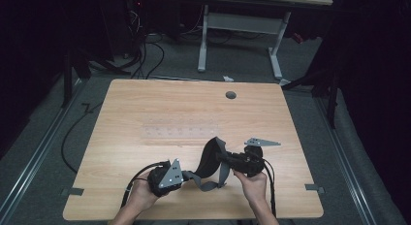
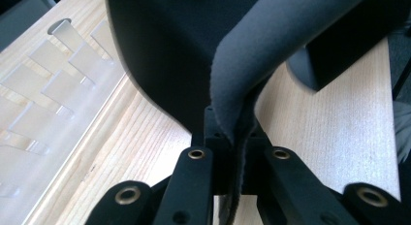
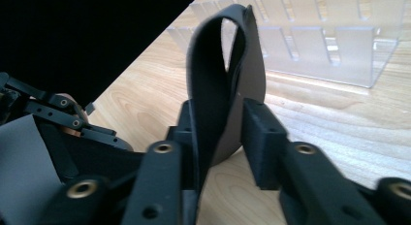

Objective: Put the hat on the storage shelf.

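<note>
Two tongs: I have both on one dark grey padded fabric strap (image 1: 211,157), looped above the light wooden bench (image 1: 145,104).
Left tongs (image 1: 186,175): clamped shut on the strap's lower end.
Right tongs (image 1: 224,158): jaws slightly apart, strap between them, one pad clear.

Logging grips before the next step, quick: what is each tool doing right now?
Left tool: shut on the dark fabric strap.
Right tool: open, jaws loosely around the strap's loop, a gap beside one pad.
</note>
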`<state>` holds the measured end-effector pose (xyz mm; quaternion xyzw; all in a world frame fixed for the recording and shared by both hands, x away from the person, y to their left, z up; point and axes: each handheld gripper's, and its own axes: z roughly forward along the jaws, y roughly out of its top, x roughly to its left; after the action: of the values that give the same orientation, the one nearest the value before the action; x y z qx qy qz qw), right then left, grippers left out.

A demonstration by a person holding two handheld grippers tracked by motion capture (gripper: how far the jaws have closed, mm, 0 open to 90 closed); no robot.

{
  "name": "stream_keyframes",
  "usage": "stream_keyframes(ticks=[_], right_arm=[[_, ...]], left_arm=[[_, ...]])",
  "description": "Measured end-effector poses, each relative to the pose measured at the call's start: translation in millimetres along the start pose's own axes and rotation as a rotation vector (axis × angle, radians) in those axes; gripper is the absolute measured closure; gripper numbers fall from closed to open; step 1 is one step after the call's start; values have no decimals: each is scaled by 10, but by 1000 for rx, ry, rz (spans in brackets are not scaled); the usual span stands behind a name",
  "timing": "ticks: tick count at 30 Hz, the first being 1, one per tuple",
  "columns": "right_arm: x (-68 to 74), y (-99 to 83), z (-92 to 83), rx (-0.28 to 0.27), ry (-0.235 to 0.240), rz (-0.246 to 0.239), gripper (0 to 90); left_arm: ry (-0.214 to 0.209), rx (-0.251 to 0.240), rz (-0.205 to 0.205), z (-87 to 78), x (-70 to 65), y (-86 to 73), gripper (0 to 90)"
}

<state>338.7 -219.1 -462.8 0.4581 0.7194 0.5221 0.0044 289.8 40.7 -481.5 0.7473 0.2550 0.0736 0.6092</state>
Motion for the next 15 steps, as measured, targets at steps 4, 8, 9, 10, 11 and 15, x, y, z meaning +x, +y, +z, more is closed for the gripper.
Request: stream_keyframes(ticks=[4,8,9,10,11,15], right_arm=[[-37,-15,-33,-28,7,2,610],[-53,-49,-117,-67,9,-2,561],[-63,-60,-146,-77,-3,-6,552],[-78,-74,-178,-91,-14,-8,542],[-103,-91,-210,-106,-16,-5,539],[-209,-161,-312,-103,-112,-12,527]], left_arm=[[-7,-12,-50,-34,27,28,866],[2,-22,-94,-66,66,24,866],[10,-28,-108,-78,81,30,866],[17,-31,-116,-94,99,37,865],[26,-38,-124,-111,118,43,866],[28,-63,-157,-178,174,76,865]])
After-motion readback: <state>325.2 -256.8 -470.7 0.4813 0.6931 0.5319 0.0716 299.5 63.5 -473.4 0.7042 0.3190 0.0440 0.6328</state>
